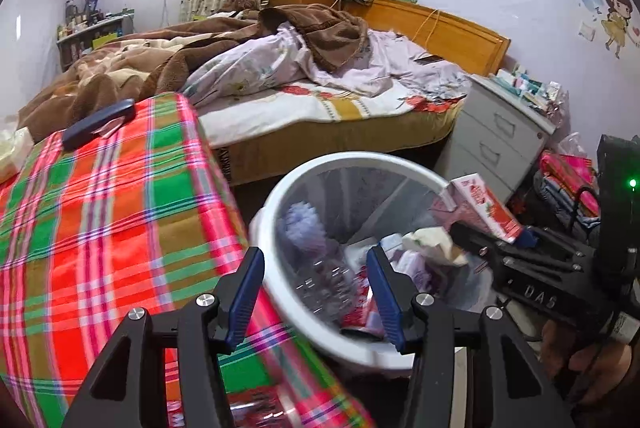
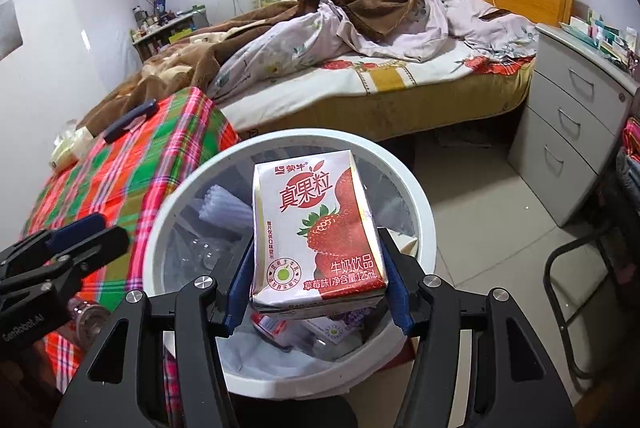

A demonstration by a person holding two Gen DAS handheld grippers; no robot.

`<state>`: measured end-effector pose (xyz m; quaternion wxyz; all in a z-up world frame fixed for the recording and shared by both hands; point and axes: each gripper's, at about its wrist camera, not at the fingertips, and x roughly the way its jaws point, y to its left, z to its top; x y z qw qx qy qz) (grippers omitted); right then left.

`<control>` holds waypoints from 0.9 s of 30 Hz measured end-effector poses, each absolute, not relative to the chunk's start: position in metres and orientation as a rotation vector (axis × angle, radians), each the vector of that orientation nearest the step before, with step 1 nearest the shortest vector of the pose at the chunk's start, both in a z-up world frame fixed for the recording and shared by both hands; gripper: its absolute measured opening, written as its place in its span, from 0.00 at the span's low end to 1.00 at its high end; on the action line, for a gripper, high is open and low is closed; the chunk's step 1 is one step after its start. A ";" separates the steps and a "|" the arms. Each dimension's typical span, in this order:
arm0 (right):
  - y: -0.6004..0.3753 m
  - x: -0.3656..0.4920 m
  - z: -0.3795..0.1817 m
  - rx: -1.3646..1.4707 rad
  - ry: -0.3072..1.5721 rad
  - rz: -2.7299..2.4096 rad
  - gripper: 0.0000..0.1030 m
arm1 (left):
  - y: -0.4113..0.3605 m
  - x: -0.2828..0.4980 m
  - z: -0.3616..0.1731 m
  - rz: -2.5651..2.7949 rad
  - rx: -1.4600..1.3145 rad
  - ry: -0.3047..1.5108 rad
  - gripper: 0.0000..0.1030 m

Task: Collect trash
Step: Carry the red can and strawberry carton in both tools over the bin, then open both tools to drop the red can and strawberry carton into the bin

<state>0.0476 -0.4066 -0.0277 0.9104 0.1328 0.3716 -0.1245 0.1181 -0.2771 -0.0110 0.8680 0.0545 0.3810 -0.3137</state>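
Note:
My right gripper [image 2: 316,268] is shut on a strawberry milk carton [image 2: 316,232] and holds it above the white trash bin [image 2: 420,203]. The bin holds a plastic liner with bottles and wrappers inside. In the left wrist view the carton [image 1: 486,205] sits over the bin's right rim [image 1: 360,157], with the right gripper [image 1: 496,232] coming in from the right. My left gripper [image 1: 316,280] is open and empty, over the bin's near edge beside the plaid-covered table [image 1: 100,228]. It also shows at the left of the right wrist view [image 2: 86,232].
A dark flat case [image 1: 98,123] and a pale tissue pack [image 2: 66,147] lie on the plaid cloth. A clear bottle [image 2: 86,322] lies near its front edge. An unmade bed [image 2: 360,67] stands behind, a grey drawer cabinet [image 2: 576,131] at right, a chair frame [image 2: 576,308] beside it.

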 end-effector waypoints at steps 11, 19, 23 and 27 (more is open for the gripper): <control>-0.392 0.043 -0.021 0.291 0.717 -0.205 0.56 | -0.208 0.099 -0.012 -0.533 0.054 0.788 0.66; -0.384 0.041 -0.019 0.289 0.702 -0.170 0.56 | -0.199 0.084 -0.021 -0.653 0.133 0.825 0.66; -0.383 0.041 -0.019 0.290 0.701 -0.168 0.56 | -0.199 0.075 -0.021 -0.693 0.222 0.796 0.68; -0.379 0.041 -0.018 0.290 0.698 -0.162 0.56 | -0.210 0.060 -0.029 -0.755 0.430 0.759 0.71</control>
